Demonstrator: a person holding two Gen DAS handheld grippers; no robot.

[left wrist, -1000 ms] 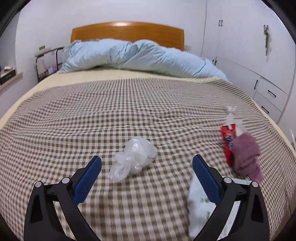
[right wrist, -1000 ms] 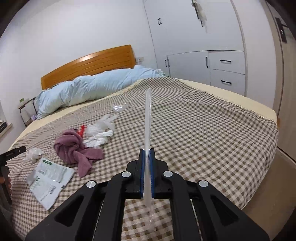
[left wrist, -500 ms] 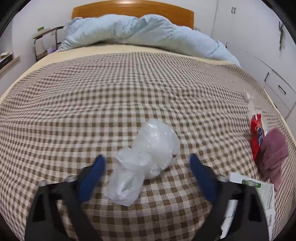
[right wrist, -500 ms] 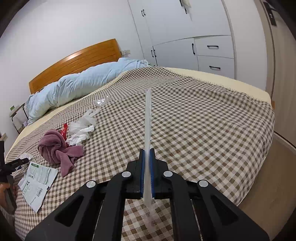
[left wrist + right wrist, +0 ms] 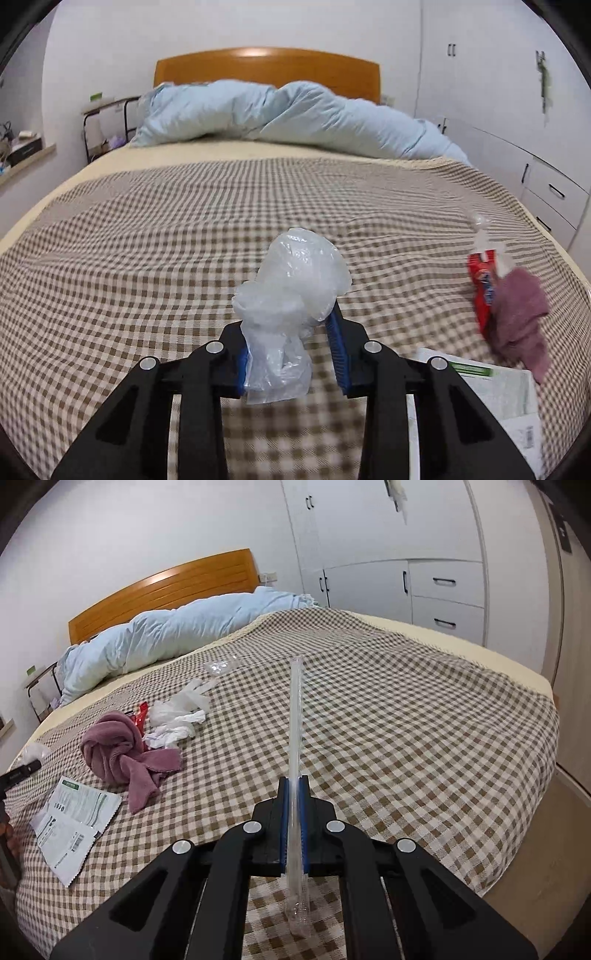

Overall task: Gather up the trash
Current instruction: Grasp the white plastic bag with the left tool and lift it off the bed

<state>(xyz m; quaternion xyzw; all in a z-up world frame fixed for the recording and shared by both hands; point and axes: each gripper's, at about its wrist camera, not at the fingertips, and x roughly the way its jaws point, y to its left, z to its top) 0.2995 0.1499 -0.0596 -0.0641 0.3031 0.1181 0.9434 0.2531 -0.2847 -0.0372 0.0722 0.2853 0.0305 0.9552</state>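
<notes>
My left gripper [image 5: 291, 328] is shut on a crumpled clear plastic bag [image 5: 295, 288] and holds it just above the checked bedspread [image 5: 147, 266]. My right gripper [image 5: 294, 786] is shut on a long clear plastic straw wrapper [image 5: 295, 716] that sticks straight forward over the bed. More trash lies on the bed: a red snack packet [image 5: 482, 291], white crumpled tissues and plastic [image 5: 177, 716], a small clear wrapper [image 5: 221, 666], and white-and-green paper packets [image 5: 74, 812]. The paper packets also show in the left wrist view [image 5: 495, 384].
A purple cloth [image 5: 122, 753] lies bunched beside the red packet. A light blue duvet [image 5: 277, 114] is heaped at the wooden headboard [image 5: 266, 66]. White wardrobes and drawers [image 5: 443, 587] stand along the bed's right side. A bedside rack [image 5: 107, 125] stands at the far left.
My left gripper moved forward over the clear plastic bag, closed on it and lifted it off the bedspread. My right gripper kept its hold on the straw wrapper and shifted slightly.
</notes>
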